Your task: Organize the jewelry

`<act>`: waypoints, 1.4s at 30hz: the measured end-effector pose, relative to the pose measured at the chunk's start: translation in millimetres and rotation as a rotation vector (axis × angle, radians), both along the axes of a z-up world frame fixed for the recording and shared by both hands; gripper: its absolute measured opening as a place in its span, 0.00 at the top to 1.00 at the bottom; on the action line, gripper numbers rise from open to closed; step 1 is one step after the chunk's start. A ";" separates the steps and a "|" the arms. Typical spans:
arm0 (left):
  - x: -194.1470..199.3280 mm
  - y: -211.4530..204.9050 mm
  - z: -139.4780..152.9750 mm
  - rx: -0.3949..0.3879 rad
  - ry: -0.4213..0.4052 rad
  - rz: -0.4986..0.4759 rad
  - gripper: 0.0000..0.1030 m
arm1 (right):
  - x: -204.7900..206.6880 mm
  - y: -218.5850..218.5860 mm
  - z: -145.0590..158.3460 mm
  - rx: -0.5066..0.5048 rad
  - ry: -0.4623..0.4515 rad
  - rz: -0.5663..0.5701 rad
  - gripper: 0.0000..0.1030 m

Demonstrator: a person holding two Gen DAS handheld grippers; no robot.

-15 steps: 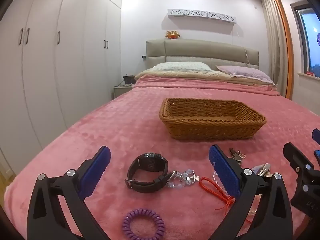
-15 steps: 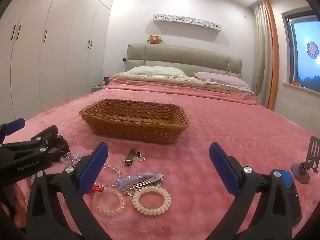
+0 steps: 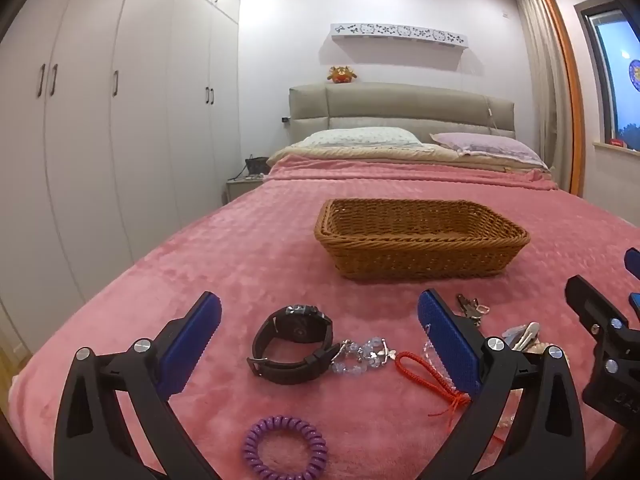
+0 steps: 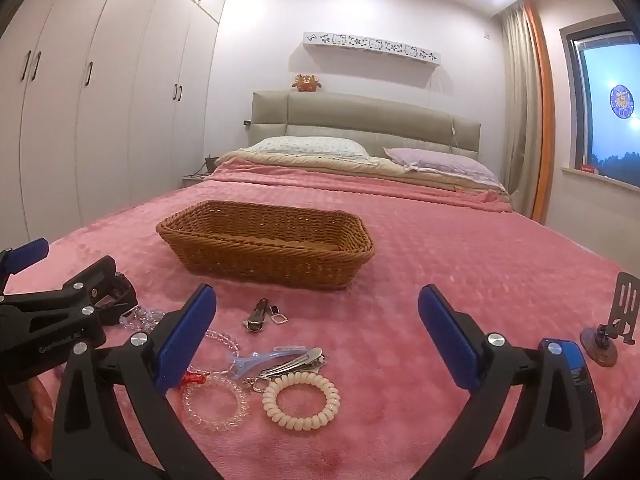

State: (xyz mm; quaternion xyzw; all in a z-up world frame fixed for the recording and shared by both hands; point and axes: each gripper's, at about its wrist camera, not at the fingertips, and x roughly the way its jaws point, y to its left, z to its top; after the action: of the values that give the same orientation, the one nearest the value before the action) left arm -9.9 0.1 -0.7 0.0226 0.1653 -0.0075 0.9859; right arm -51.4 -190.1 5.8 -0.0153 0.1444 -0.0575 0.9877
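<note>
Hovering both tongs low over the pink blanket, I have nothing gripped yet: the left tongs stand wide apart and empty, and the right tongs likewise. Between the left fingers lies the black watch, touching a clear bead bracelet, with a red cord toward the right finger and a purple coil nearest me. Between the right fingers sit a small clip, hair clips, a cream coil and a clear ring by the left finger. I judge the pieces are strewn close in so each tong has its own pile, and the basket waits straight ahead of both, apparently empty, with open blanket between it and the jewelry. That gives a free lane forward. The tight spot is sideways: the two tongs are near each other, so I would keep each to its own side. A phone stand sits outside my right finger, clear of that lane.
</note>
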 end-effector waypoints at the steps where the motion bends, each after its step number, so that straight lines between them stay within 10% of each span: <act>1: 0.7 -1.0 -0.7 0.004 -0.001 0.000 0.07 | 0.6 0.0 -0.1 0.003 0.000 -0.002 0.06; 42: 0.5 -6.2 -3.6 0.022 -0.006 -0.001 0.07 | 2.5 -11.1 -0.9 0.052 0.007 -0.004 0.06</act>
State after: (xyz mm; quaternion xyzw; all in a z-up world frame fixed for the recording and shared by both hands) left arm -9.4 -6.1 -4.3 0.0335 0.1623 -0.0060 0.9862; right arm -49.0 -201.2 4.9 0.0105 0.1491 -0.0557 0.9872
